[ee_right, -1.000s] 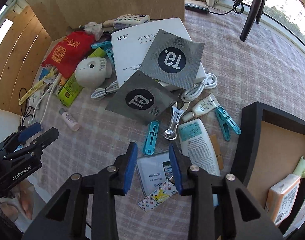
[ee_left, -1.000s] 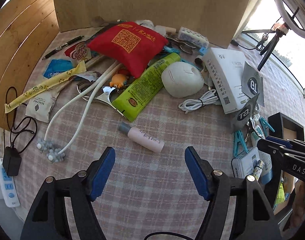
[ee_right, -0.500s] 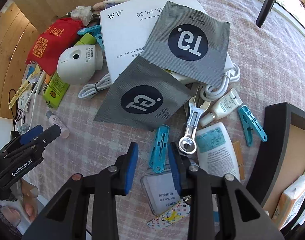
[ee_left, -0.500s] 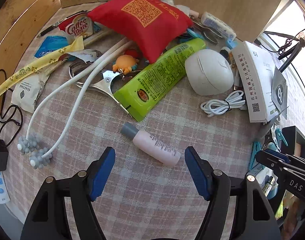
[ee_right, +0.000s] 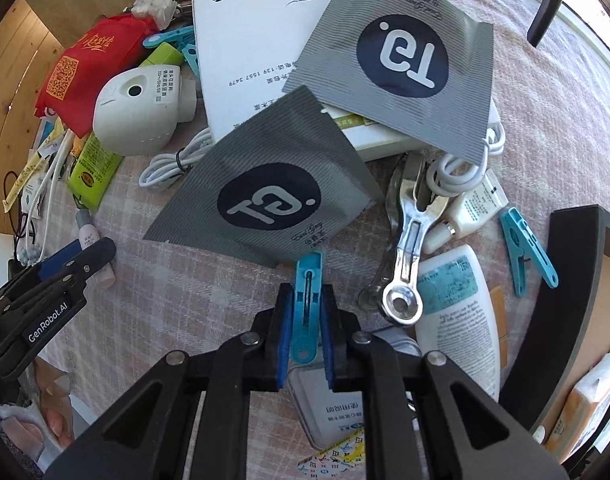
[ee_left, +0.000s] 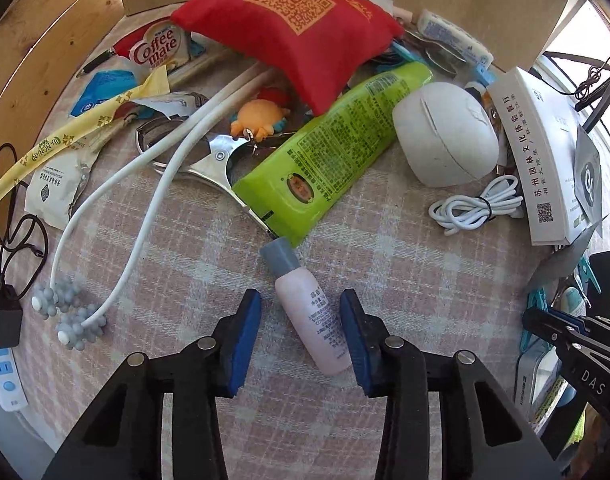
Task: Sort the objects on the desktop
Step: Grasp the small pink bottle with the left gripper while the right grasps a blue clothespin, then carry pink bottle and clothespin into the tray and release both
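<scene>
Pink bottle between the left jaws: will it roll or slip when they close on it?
The pink bottle looks round and smooth, lying on its side, so it may roll on the cloth. It lies skewed between the closing jaws of the left gripper, so it may twist. It probably lifts lightly.

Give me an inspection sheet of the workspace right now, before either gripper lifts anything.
Surface: pink checked cloth, crowded at the far side.
Job's things: pink bottle lying between the left gripper pads; blue clothespin between the right gripper pads.
Clutter: red pouch, green tube, white box, two grey sachets, metal clip.
Grippers: left closing, a gap on one side of the bottle; right closing, pads against the clothespin.
Cables: coiled white cable; black adapter lead at the edge.
Surroundings: wooden panels, black tray.
</scene>
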`<state>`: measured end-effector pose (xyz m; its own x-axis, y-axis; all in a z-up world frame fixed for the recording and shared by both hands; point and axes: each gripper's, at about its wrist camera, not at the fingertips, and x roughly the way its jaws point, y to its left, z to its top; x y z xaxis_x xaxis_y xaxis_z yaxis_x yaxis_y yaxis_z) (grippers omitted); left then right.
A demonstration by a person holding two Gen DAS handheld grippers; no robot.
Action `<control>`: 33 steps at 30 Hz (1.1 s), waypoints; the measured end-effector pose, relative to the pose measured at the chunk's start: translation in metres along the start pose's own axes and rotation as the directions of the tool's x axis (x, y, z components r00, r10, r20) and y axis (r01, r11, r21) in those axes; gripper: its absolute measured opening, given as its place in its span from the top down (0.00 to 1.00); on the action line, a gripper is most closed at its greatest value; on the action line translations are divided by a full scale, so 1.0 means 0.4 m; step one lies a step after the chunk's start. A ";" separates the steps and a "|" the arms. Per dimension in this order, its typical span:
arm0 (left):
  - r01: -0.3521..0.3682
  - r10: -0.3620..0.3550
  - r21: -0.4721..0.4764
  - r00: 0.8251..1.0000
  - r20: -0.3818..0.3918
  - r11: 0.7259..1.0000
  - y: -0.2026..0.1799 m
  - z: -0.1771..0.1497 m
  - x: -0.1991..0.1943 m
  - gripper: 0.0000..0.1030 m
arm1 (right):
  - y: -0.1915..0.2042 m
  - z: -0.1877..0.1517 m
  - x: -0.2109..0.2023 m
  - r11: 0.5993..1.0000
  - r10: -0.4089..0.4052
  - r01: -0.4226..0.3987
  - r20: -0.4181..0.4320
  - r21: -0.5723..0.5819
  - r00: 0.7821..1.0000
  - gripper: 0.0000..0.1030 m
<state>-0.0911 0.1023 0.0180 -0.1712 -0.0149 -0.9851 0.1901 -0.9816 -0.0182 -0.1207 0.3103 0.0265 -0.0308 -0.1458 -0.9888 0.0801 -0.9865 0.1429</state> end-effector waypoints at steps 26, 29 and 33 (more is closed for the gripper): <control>0.080 -0.116 0.201 0.978 0.174 0.976 -0.161 -0.095 -0.240 0.81 | -0.014 -0.135 -0.212 0.998 0.024 -0.014 0.163 -0.063 0.986 0.88; 0.099 -0.152 0.261 0.970 0.191 0.960 -0.233 -0.112 -0.282 0.81 | -0.070 -0.151 -0.245 0.999 0.021 -0.016 0.194 -0.030 0.981 0.88; 0.125 -0.204 0.359 0.960 0.193 0.925 -0.348 -0.163 -0.325 0.81 | -0.180 -0.193 -0.286 0.999 0.001 -0.009 0.228 0.035 0.974 0.88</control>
<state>-0.0322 0.2533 0.1374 -0.3900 0.1495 -0.9086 -0.1924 -0.9782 -0.0784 -0.0460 0.4038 0.1262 -0.2568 -0.1602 -0.9531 0.0456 -0.9871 0.1537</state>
